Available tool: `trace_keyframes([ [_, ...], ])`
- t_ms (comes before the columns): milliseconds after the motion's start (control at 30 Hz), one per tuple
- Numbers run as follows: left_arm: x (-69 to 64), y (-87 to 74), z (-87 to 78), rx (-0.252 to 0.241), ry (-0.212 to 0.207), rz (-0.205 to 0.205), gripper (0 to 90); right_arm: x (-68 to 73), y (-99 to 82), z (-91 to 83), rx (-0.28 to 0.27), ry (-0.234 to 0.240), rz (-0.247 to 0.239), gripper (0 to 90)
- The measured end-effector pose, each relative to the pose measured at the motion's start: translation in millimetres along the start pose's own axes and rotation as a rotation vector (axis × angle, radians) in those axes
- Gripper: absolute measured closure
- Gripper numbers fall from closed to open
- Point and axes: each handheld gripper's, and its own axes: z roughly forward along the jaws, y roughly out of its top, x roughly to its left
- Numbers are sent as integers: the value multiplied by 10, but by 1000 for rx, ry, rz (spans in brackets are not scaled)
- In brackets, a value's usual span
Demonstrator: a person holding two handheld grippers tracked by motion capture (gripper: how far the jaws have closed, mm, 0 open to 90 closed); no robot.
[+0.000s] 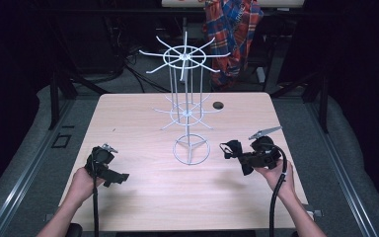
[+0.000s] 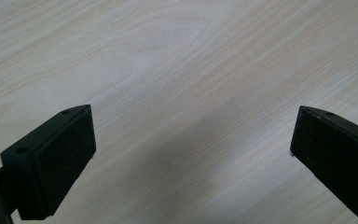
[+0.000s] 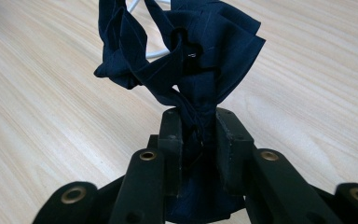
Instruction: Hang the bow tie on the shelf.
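The right gripper (image 3: pixel 199 126) is seen clenched on a dark navy cloth (image 3: pixel 186 51), the fabric being pinched between the two jaws, which are drawn close together with only the bunched material between them. In the right gripper view the cloth is seen gathered at the jaws and fanned out in folds beyond the tips; a thin white wire is glimpsed behind its upper folds. In the high view the right gripper (image 1: pixel 234 154) is held above the wooden table (image 1: pixel 143 197) just to the right of the ring base of a white wire rack (image 1: pixel 187 106), with the cloth (image 1: pixel 232 148) pointed toward that base and apart from it. The left gripper (image 2: pixel 193 140) is seen released, its jaws spread wide over bare tabletop with nothing between them. In the high view the left gripper (image 1: pixel 119 177) is held low over the table's near left part, well apart from the cloth.
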Motion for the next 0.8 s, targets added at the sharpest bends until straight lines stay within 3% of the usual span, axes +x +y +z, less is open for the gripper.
trace_keyframes([
  [800, 1, -4, 0, 7, 3, -4, 2, 115, 165, -142, -93, 16, -22, 738],
])
